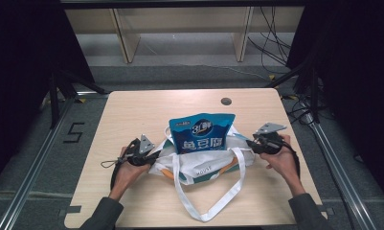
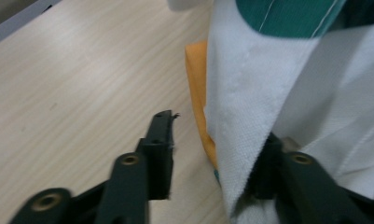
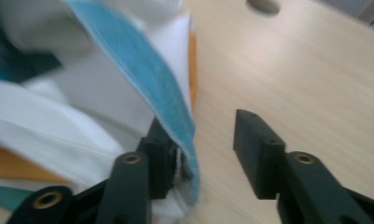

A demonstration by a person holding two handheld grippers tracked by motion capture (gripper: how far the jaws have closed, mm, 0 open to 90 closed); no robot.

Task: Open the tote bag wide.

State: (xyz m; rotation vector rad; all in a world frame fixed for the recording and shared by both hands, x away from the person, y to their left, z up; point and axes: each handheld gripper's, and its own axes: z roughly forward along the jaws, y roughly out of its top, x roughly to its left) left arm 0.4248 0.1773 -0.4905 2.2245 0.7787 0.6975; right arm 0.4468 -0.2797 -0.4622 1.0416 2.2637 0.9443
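High view: tote bag (image 1: pixel 204 165) hides the snack pouch's (image 1: pixel 202 132) base; both grippers' jaws apart.

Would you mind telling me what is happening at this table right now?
A person works a white tote bag on the table with two hand-held grippers. A blue snack pouch sticks out of the bag's mouth. The left gripper and right gripper sit at opposite edges of the bag, jaws apart and not pinching the cloth.

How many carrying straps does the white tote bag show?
2: one long strap loops from the white tote bag toward the table's near edge; another strap lies beside the blue snack packet. Folds may hide others.
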